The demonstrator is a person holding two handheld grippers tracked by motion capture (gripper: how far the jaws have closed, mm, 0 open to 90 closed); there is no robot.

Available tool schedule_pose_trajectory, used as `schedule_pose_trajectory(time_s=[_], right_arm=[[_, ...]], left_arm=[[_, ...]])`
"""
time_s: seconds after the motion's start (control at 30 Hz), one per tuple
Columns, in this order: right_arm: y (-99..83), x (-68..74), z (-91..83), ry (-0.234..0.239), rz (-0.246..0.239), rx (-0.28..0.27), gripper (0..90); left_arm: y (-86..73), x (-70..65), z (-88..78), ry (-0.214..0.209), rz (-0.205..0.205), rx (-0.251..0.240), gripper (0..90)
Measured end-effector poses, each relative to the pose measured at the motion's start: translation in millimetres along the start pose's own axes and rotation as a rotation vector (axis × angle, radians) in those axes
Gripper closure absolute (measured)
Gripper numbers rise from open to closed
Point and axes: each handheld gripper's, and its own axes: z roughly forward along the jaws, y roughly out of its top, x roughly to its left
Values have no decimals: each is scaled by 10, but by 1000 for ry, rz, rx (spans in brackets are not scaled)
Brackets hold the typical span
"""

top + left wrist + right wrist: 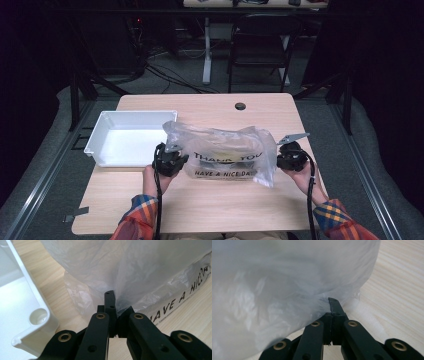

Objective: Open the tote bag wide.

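Observation:
A clear plastic bag (225, 152) printed "THANK YOU / HAVE A NICE DAY" lies on the wooden table (210, 205), with something pale inside. My left gripper (172, 159) is at the bag's left end, shut on a fold of the plastic (117, 302). My right gripper (289, 159) is at the bag's right end, jaws pressed together with a pinch of the bag film (322, 305) caught between them. The bag (287, 290) bulges over the right gripper (333, 305). In the left gripper view the bag (140, 272) rises above the left gripper (111, 300).
A white plastic bin (131, 136) stands empty on the table just left of the bag, its corner (37, 320) close beside my left gripper. A round cable hole (240, 106) sits at the table's far edge. A folding chair (262, 45) stands beyond the table.

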Motion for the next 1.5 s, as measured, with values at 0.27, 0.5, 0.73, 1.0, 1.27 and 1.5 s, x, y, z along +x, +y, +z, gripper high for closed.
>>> schedule_pose_trajectory(time_s=[0.27, 0.5, 0.73, 1.0, 1.27, 1.5], right_arm=[[-87, -25, 56, 9, 8, 56, 900], [-102, -58, 168, 4, 4, 102, 900], [-129, -74, 253, -14, -7, 147, 900], [-127, -103, 223, -3, -25, 170, 731], [-77, -225, -112, -13, -14, 90, 534], [-14, -307, -393, 10, 7, 6, 444]], left_arm=[[-26, 12, 21, -12, 15, 56, 897], [-61, 13, 104, -16, 17, 99, 897], [-81, -27, 183, -20, 34, 144, 897], [-100, -54, 245, -14, 52, 174, 895], [-95, -44, 233, 4, 59, 175, 894], [-93, -36, 234, 1, 56, 178, 892]])
